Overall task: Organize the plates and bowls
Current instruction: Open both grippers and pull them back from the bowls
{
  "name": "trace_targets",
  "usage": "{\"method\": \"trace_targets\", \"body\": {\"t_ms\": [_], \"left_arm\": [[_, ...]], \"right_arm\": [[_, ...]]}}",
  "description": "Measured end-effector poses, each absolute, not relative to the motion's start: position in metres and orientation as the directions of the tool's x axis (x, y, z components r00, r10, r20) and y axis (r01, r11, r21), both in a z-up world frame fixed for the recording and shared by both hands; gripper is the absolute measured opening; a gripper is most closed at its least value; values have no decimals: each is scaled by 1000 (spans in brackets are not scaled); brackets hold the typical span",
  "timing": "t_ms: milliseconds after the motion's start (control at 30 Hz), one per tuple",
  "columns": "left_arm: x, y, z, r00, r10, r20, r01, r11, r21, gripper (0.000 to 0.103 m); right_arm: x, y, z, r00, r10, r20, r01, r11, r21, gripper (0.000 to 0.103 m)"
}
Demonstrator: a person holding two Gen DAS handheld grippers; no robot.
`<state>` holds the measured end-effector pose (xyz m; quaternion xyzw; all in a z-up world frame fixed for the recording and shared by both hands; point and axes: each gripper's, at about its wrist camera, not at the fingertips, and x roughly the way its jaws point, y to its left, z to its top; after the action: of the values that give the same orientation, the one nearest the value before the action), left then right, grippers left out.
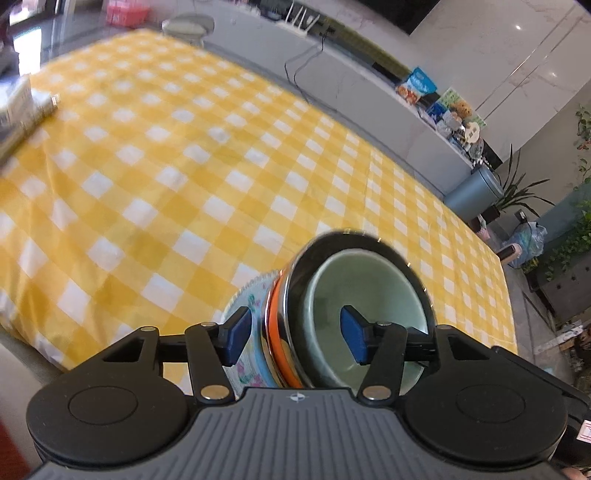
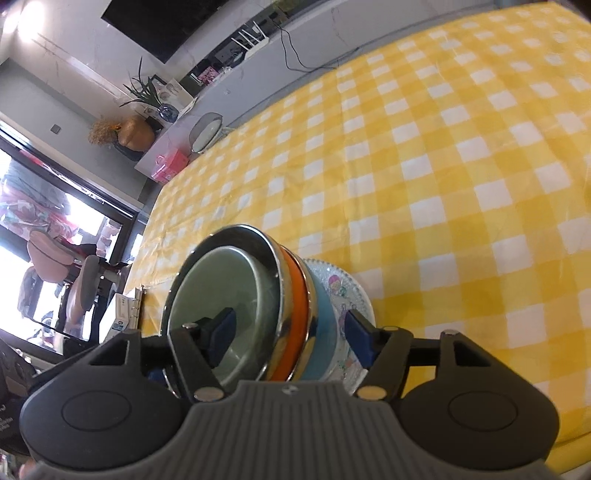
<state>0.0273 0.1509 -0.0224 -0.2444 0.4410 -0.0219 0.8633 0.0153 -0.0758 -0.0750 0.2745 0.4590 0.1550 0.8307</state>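
A nested stack stands on the yellow checked tablecloth [image 1: 184, 166] [image 2: 443, 184]. From the bottom up it is a patterned plate [image 1: 251, 295] [image 2: 351, 291], a blue bowl [image 2: 325, 321], an orange-banded steel bowl [image 1: 275, 317] [image 2: 299, 295], a second steel bowl [image 1: 306, 258] [image 2: 258, 240] and, inside that, a green bowl [image 1: 369, 288] [image 2: 221, 280]. My left gripper [image 1: 295, 338] straddles the stack's wall, one pad over the plate and the other inside the green bowl, both clear of the walls. From the opposite side my right gripper [image 2: 291, 339] straddles it the same way, open.
Boxes and a tube [image 1: 22, 107] lie at the cloth's far left. Beyond the table are a round stool [image 1: 188, 24] [image 2: 205, 131], a pink basket [image 1: 125, 11] [image 2: 170, 166], a low cabinet with snack packs [image 1: 417, 85] and a grey bin [image 1: 476, 192]. Chairs [image 2: 81, 288] stand past the table's end.
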Motion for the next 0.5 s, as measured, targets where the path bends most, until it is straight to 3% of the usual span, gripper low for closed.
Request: {"method": "trace_targets", "body": {"t_ms": [167, 500], "left_arm": [[9, 147, 15, 697, -166, -698, -128, 928, -349, 64], [-58, 107, 70, 863, -74, -500, 49, 997, -63, 63]], "right_arm": [[-2, -74, -41, 619, 427, -660, -77, 869, 489, 69], [-73, -66, 23, 801, 268, -536, -188, 962, 200, 78]]}}
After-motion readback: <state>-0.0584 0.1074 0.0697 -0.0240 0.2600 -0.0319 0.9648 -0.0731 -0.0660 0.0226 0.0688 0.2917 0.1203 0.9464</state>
